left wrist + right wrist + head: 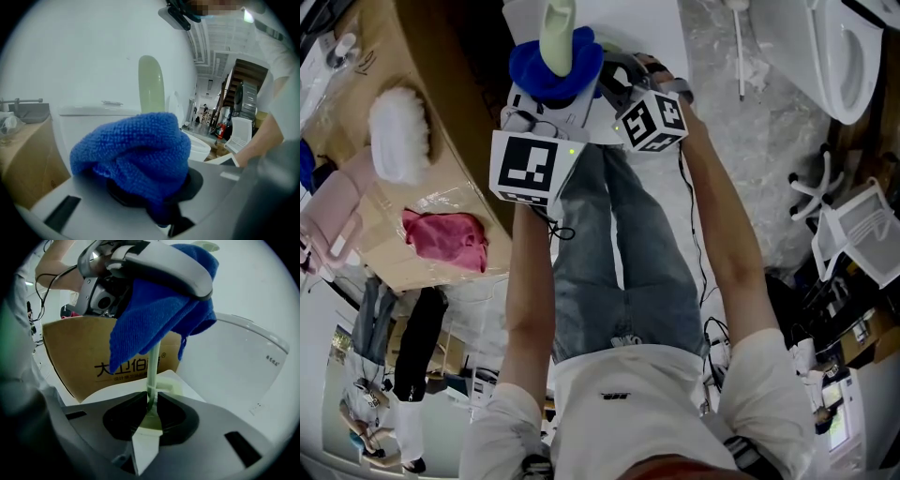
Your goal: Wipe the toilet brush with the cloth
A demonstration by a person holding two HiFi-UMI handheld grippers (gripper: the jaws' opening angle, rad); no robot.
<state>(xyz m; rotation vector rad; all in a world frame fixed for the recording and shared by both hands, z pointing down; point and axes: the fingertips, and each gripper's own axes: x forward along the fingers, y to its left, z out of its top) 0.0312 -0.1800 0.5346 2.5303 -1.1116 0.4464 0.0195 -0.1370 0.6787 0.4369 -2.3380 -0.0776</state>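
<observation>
The toilet brush is pale green; its handle (558, 33) sticks up past the blue cloth (553, 67). In the left gripper view the cloth (136, 154) is bunched over the jaws, and the handle's top (151, 86) rises behind it. My left gripper (157, 197) is shut on the cloth, which wraps the handle. My right gripper (151, 401) is shut on the brush's thin stem (153, 373) lower down, with the cloth (159, 310) and the left gripper just above. In the head view both grippers, left (546, 94) and right (617, 82), meet at the brush. The brush head is hidden.
A cardboard box (89, 352) stands at the left, with a white fluffy brush (398, 131) and a pink cloth (445, 239) on it. A white toilet (853, 56) is at the far right and a white chair (862, 225) below it. A white toilet tank (93, 124) is behind the brush.
</observation>
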